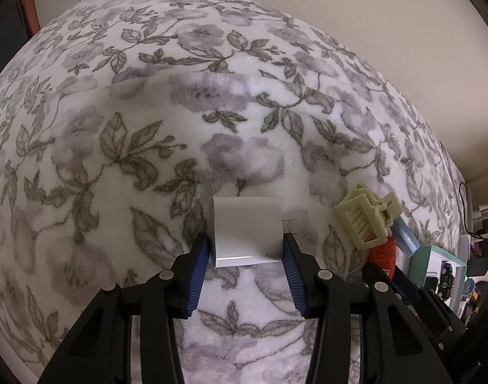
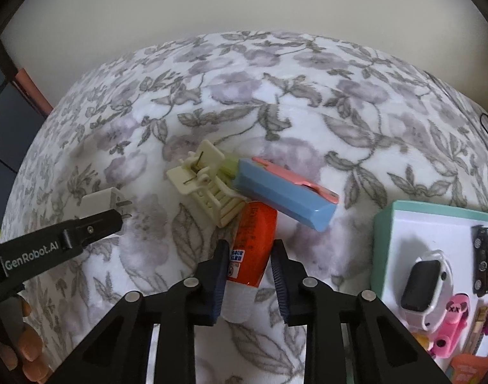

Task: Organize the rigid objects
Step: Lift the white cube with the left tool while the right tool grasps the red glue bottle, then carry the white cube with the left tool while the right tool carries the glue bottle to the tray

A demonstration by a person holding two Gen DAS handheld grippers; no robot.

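Note:
My left gripper (image 1: 246,246) is shut on a white plug adapter (image 1: 245,232), held just above the floral blanket; the adapter also shows in the right wrist view (image 2: 105,203) with its prongs pointing right. My right gripper (image 2: 248,252) is around a red tube with a white cap (image 2: 252,249); its blue pads (image 2: 220,275) sit on either side of it, touching or nearly so. The tube's far end lies under a cream hair claw clip (image 2: 205,179) and a blue case with a pink strip (image 2: 285,192). The clip (image 1: 364,217) also shows in the left wrist view.
A teal-rimmed white tray (image 2: 384,240) at the right holds a white smartwatch (image 2: 424,281), a black toy car (image 2: 485,262), a pink toy (image 2: 452,323) and other small items. A floral blanket (image 2: 276,96) covers the surface. A wall lies behind.

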